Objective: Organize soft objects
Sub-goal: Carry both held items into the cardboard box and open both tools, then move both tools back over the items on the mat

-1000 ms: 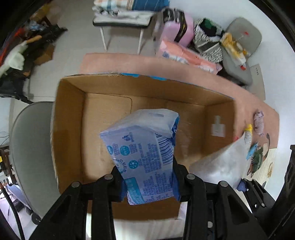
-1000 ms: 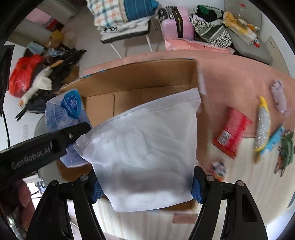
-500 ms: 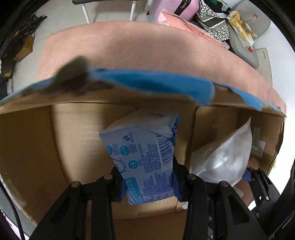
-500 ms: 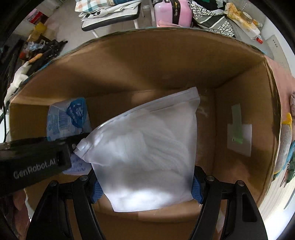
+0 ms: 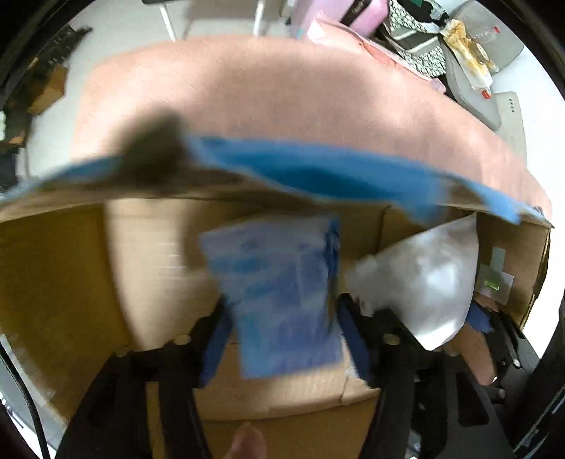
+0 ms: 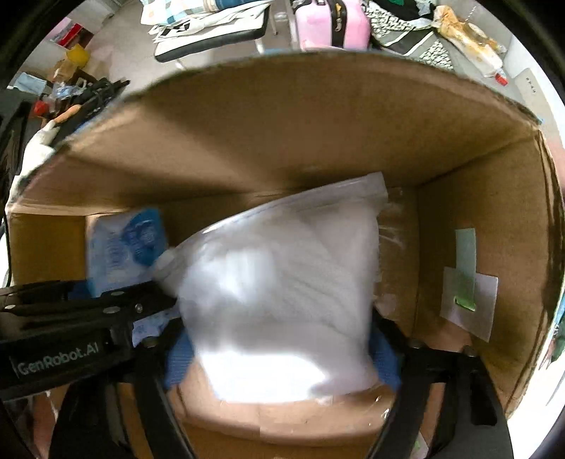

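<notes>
Both grippers are deep inside a brown cardboard box [image 5: 60,282] [image 6: 282,134]. A blue and white printed soft pack [image 5: 279,293] sits between the fingers of my left gripper [image 5: 282,317]; the jaws stand wider than the pack, so the left gripper looks open, with motion blur. The pack also shows in the right wrist view [image 6: 123,247]. A white translucent zip bag [image 6: 282,293] lies between the fingers of my right gripper [image 6: 282,349], whose blue pads flank it with gaps. The bag also shows in the left wrist view [image 5: 420,279].
The box stands on a pink cloth-covered table [image 5: 282,91]. A blue tape strip [image 5: 317,169] runs along the box's far rim. A paper label with green tape [image 6: 466,282] sticks to the right wall. Beyond are a pink suitcase [image 6: 328,24] and clothes.
Both grippers have gone from above the box down into it. In the last half second the jaws of both have spread, and the pack and the bag sit looser between them.
</notes>
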`<state>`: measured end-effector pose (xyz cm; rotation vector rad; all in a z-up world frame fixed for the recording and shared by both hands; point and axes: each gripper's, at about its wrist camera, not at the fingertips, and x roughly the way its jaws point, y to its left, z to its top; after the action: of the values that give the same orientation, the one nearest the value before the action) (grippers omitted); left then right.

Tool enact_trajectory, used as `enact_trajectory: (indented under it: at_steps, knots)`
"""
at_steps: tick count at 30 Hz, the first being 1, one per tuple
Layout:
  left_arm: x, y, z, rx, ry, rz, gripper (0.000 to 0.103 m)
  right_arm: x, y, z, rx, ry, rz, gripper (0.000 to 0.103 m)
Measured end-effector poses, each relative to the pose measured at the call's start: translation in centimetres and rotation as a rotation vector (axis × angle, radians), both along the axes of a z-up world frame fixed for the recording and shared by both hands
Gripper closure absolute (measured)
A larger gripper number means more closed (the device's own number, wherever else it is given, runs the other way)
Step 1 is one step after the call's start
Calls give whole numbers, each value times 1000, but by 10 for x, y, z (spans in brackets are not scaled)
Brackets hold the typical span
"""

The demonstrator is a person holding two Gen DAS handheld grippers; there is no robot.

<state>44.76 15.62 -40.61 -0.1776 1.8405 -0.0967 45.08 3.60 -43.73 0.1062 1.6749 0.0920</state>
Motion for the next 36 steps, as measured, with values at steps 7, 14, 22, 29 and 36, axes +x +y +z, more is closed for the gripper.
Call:
enact_trajectory:
  at_steps: [7,14,22,29,36]
  knots:
    - [-15,0,65,101,-160,-12,2,-17,5,46,-39,-35,56,0]
    - [-67,26,112,111,-279,16,1,-72,16,100,-45,-112,91,0]
    - [-107,-13,179,142,-467,-15,1,-143,-44,165,54,-230,5,0]
    - [-111,-131,225,163,-583,-247,1,-187,-181,214,-4,-266,-96,0]
    - [-63,-272,134,130,-330,-482,2,-202,-361,198,-166,-212,-193,0]
